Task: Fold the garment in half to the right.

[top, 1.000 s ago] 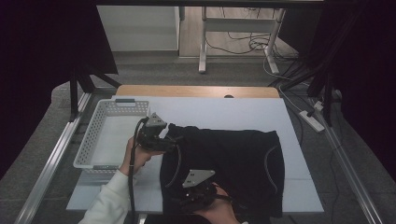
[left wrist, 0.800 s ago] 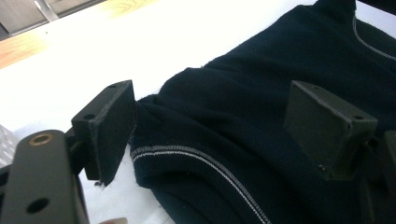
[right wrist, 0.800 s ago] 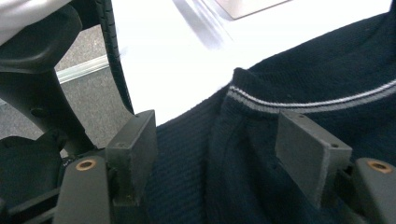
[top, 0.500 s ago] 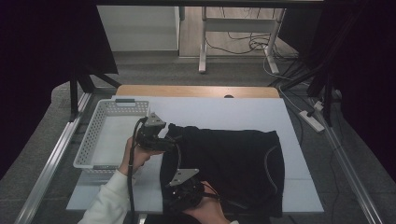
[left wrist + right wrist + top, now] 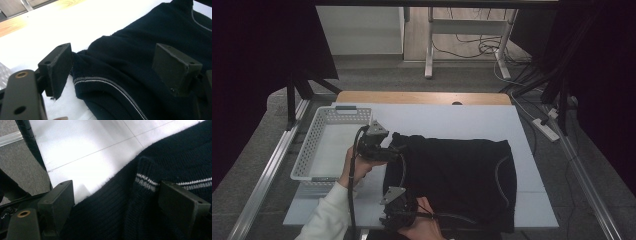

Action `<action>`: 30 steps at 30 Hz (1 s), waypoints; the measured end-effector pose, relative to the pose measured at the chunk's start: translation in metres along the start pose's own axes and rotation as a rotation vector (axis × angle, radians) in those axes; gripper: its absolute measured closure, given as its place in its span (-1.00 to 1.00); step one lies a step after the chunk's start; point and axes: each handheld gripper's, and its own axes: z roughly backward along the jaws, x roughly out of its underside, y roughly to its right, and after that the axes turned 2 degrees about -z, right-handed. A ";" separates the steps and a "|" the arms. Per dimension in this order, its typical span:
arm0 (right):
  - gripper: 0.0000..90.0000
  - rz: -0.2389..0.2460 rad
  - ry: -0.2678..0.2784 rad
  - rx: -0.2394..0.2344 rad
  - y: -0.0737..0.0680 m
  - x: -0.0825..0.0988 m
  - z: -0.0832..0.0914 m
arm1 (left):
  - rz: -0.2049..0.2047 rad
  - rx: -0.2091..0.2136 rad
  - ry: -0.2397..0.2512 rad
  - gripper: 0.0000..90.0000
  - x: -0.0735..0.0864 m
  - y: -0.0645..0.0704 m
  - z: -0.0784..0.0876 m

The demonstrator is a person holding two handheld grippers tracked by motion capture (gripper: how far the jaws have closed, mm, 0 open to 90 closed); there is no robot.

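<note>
A dark navy knit garment (image 5: 452,165) with thin white stripes lies spread flat on the white table (image 5: 462,120). My left gripper (image 5: 394,152) is at its far left corner. In the left gripper view the gripper (image 5: 117,62) stands open, and the striped hem (image 5: 107,81) lies loose between the jaws. My right gripper (image 5: 391,216) is at the garment's near left corner by the table's front edge. Its jaws (image 5: 121,197) have just been opening and stand open. A ribbed cuff (image 5: 146,181) lies between them, unpressed.
A white mesh basket (image 5: 319,145) sits on the table left of the garment, close behind my left hand. A wooden strip (image 5: 422,97) borders the table's far edge. A power strip (image 5: 544,129) and cables lie on the floor at the right. Metal rails run along both sides.
My right gripper has moved left and toward the table's front edge, along the garment's left side. The left gripper and the garment have stayed where they were.
</note>
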 end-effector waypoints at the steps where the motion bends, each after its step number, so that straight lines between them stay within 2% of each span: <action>1: -0.64 -0.005 0.000 0.003 0.000 0.000 0.000 | 0.001 -0.001 0.000 -0.61 0.000 0.000 0.000; 2: -0.52 -0.008 -0.003 0.007 0.001 0.001 0.002 | 0.003 -0.002 0.002 -0.61 0.000 -0.002 0.001; 3: -0.52 -0.008 -0.003 0.007 0.001 0.001 0.002 | 0.003 -0.002 0.002 -0.61 0.000 -0.002 0.001; 4: -0.37 -0.008 -0.010 0.013 0.005 0.002 0.006 | 0.009 -0.004 0.005 -0.61 0.001 -0.003 0.002; 6: -0.29 -0.007 -0.008 0.015 0.006 0.003 0.007 | 0.012 -0.005 0.006 -0.61 0.001 -0.003 0.002; 7: -0.18 -0.010 -0.010 0.015 0.009 0.004 0.009 | 0.013 -0.006 0.006 -0.61 0.001 -0.004 0.002; 8: 0.06 0.005 -0.014 0.020 0.012 0.006 0.013 | 0.013 -0.007 0.006 -0.61 0.001 -0.004 0.003; 9: 0.06 0.005 -0.014 0.020 0.012 0.006 0.013 | 0.013 -0.007 0.007 -0.61 0.001 -0.004 0.003; 10: 0.39 0.020 -0.008 0.026 0.015 0.008 0.016 | 0.014 -0.007 0.007 -0.61 0.001 -0.004 0.003; 11: 0.39 0.020 -0.008 0.026 0.015 0.008 0.016 | 0.014 -0.007 0.006 -0.61 0.001 -0.004 0.003; 12: 0.61 0.039 -0.002 0.036 0.021 0.011 0.019 | 0.017 -0.008 0.005 -0.61 0.001 -0.005 0.003; 14: 0.64 0.029 0.001 0.024 0.024 0.013 0.020 | 0.017 -0.009 0.006 -0.61 0.001 -0.005 0.003; 18: 0.69 -0.042 0.044 -0.061 0.037 0.017 0.027 | 0.027 -0.020 0.005 -0.61 0.002 -0.008 0.004; 20: 0.69 -0.044 0.056 -0.066 0.038 0.018 0.030 | 0.029 -0.023 0.004 -0.61 0.002 -0.009 0.003; 21: 0.70 -0.045 0.086 -0.074 0.040 0.021 0.034 | 0.033 -0.032 -0.002 -0.61 0.002 -0.010 0.003; 23: 0.70 -0.044 0.106 -0.082 0.040 0.022 0.039 | 0.041 -0.040 -0.006 -0.61 0.003 -0.012 0.003; 30: 0.69 -0.043 0.147 -0.097 0.044 0.026 0.049 | 0.062 -0.083 -0.034 -0.64 0.001 -0.013 -0.004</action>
